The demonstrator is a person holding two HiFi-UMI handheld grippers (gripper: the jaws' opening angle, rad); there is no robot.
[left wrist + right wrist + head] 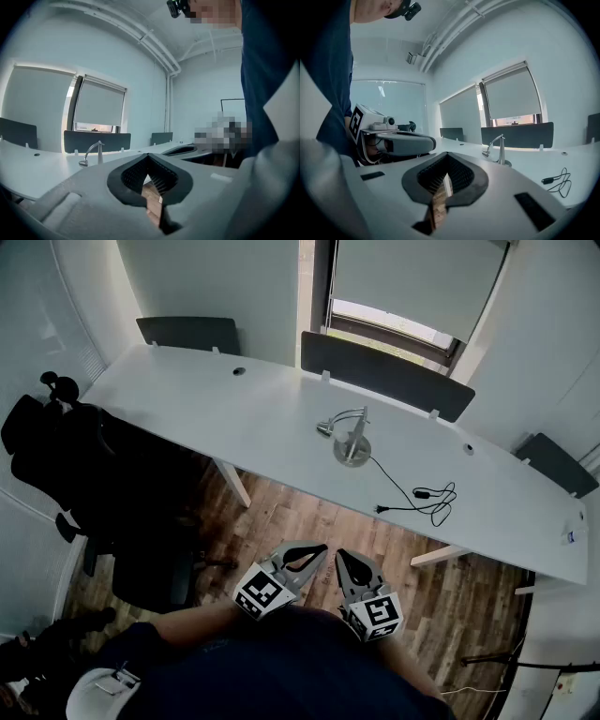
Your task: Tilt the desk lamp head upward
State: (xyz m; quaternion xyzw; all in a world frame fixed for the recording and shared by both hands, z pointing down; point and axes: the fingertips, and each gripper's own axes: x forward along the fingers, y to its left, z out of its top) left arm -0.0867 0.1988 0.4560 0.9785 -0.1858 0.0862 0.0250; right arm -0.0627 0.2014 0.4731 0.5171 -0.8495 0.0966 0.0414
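A silver desk lamp (351,437) stands on the long white desk (234,413), its small head (325,428) hanging low on a curved neck to the left of the round base. The lamp (91,154) shows far off in the left gripper view, and the lamp (497,149) shows equally distant in the right gripper view. My left gripper (322,547) and right gripper (340,555) are held side by side close to my body, over the wooden floor and well short of the desk. Both are shut with nothing between their jaws.
A black cable with a plug (424,496) trails from the lamp base to the right. Dark partition panels (384,371) line the desk's far edge. A black office chair (89,484) stands at the left. A white desk leg (234,482) is near the front edge.
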